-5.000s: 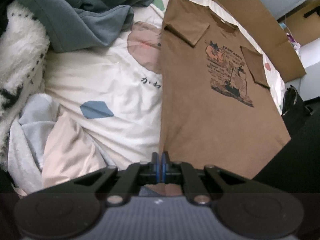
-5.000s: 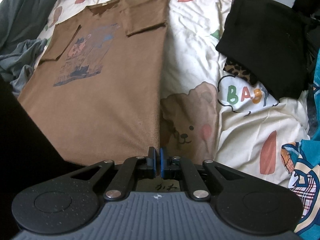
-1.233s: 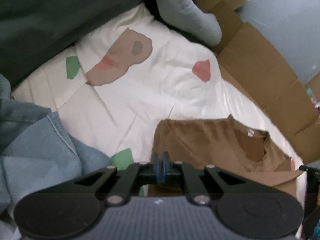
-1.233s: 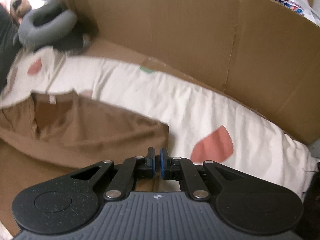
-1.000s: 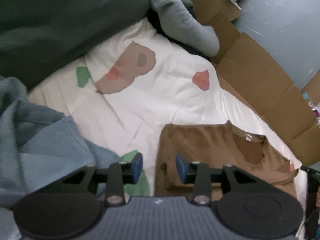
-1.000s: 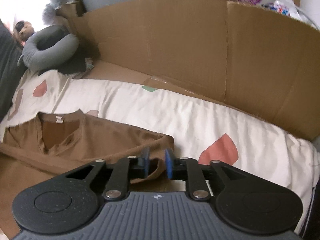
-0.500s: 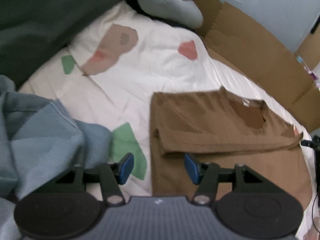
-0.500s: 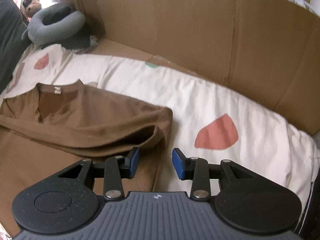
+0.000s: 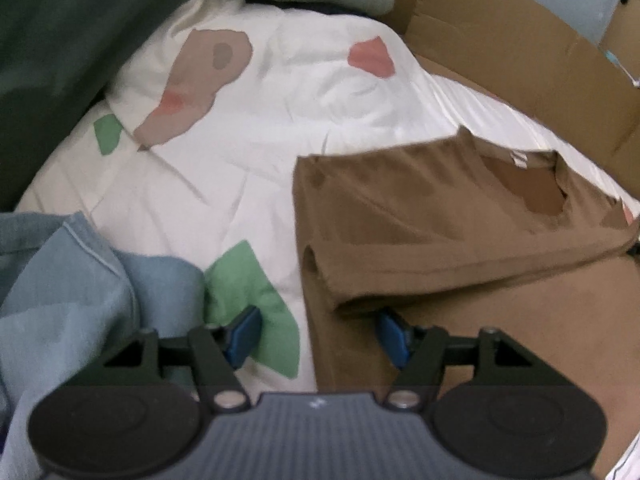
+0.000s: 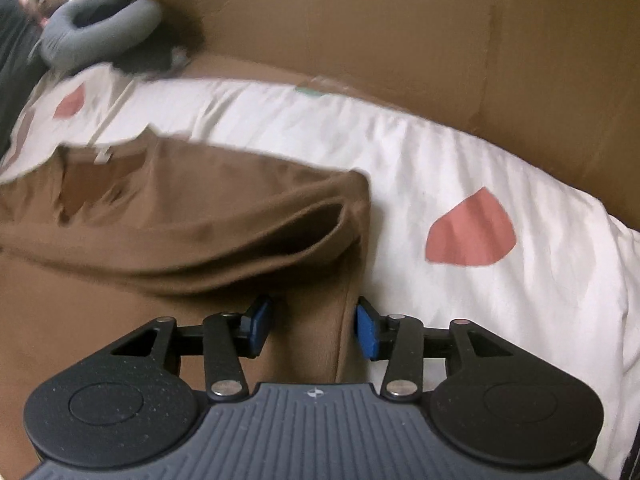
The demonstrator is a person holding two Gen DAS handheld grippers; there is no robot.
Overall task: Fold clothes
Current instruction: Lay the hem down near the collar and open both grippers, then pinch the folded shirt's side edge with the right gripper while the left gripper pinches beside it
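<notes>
A brown T-shirt [image 9: 440, 232] lies folded in half on the white patterned bedsheet [image 9: 240, 152], its hem laid up near the collar. My left gripper [image 9: 316, 330] stands open just before the shirt's left folded edge, holding nothing. In the right wrist view the same brown T-shirt [image 10: 200, 224] shows its right edge, where the top layer gapes a little. My right gripper [image 10: 314, 330] is open astride that right edge, with the cloth between its blue pads but not pinched.
A blue-grey garment [image 9: 72, 300] is heaped at the left. A dark green cloth [image 9: 52, 40] and a grey neck pillow [image 10: 100, 32] lie at the head of the bed. A cardboard wall [image 10: 400, 32] runs along the far side.
Both grippers carried the shirt's hem up to the collar, then opened and let it go. They have since drawn back a little toward me, jaws wider.
</notes>
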